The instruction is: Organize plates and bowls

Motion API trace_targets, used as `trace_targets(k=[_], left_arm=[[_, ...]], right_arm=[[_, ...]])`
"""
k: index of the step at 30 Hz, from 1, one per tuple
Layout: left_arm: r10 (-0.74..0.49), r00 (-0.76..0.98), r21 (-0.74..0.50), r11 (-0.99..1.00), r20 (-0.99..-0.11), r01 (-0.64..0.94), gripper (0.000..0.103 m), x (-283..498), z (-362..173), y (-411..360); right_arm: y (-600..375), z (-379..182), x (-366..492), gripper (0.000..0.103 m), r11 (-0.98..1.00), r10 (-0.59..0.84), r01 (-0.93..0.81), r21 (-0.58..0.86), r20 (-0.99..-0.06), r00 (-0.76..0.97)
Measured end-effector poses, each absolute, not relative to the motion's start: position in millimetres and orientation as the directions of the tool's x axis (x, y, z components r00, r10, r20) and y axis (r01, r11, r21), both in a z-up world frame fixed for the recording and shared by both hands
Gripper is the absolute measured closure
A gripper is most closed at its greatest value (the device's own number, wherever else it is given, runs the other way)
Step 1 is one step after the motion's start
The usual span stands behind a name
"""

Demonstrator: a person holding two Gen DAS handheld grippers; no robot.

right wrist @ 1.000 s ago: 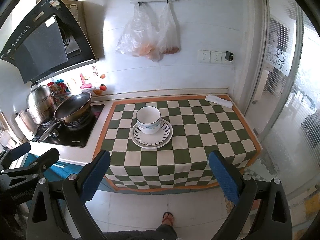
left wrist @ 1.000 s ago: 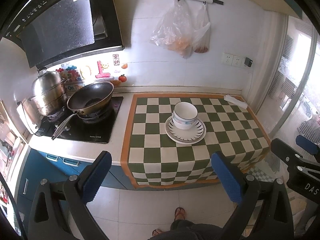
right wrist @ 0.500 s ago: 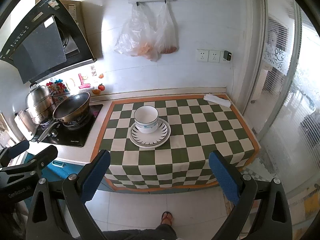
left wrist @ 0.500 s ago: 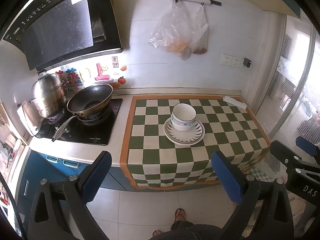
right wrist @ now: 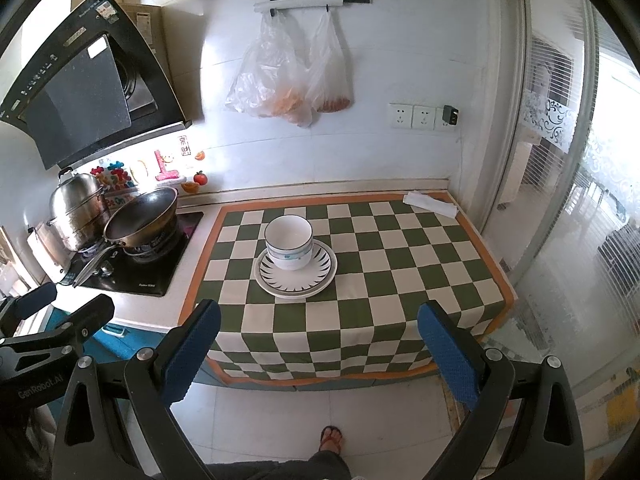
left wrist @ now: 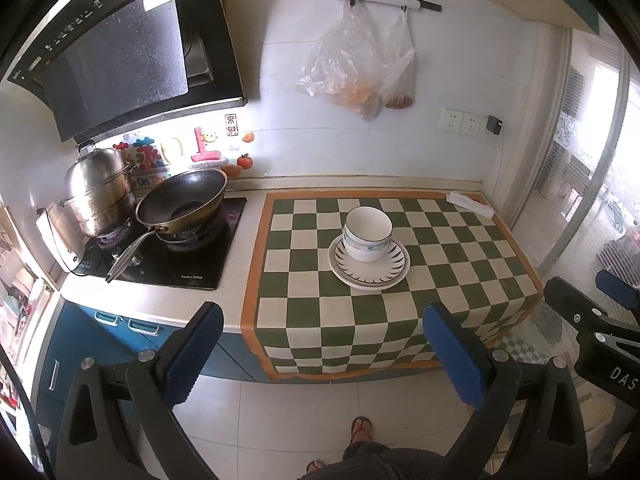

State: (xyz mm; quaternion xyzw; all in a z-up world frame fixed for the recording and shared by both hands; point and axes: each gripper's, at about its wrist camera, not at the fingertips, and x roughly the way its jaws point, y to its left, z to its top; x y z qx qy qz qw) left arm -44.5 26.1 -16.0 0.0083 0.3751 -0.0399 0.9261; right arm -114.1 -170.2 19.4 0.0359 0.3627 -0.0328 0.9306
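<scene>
Checkered cloth (left wrist: pixel 440 248) mostly bare around the stacked bowls (left wrist: pixel 368 234), which sit on stacked plates (left wrist: pixel 370 268) near its centre, well in from every edge; folded white cloth (left wrist: pixel 470 204) in far right corner. Wok (left wrist: pixel 182 202) and steel pot (left wrist: pixel 100 192) sit on the stove left, apart from the stack. Left gripper (left wrist: pixel 320 354) and right gripper (right wrist: pixel 318 350) both spread wide, empty, held off the counter's front edge above the floor.

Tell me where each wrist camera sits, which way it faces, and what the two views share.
Left wrist: on the left gripper, back from the counter, facing the wall; the person's foot and the right gripper show.
Right wrist: on the right gripper, facing likewise; the left gripper shows.
Shared: stacked bowls on plates, checkered cloth, wok.
</scene>
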Motion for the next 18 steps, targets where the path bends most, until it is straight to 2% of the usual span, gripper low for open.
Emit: trace_targets(k=[18], left_arm=[[-0.067, 0.720, -0.012, 0.997, -0.691, 0.081, 0.001, -46.8, -15.5, 28.3]], right_arm=[[-171.3, 18.4, -119.0, 0.002, 0.995, -0.037, 0.089, 0.042, -0.679, 0.733]])
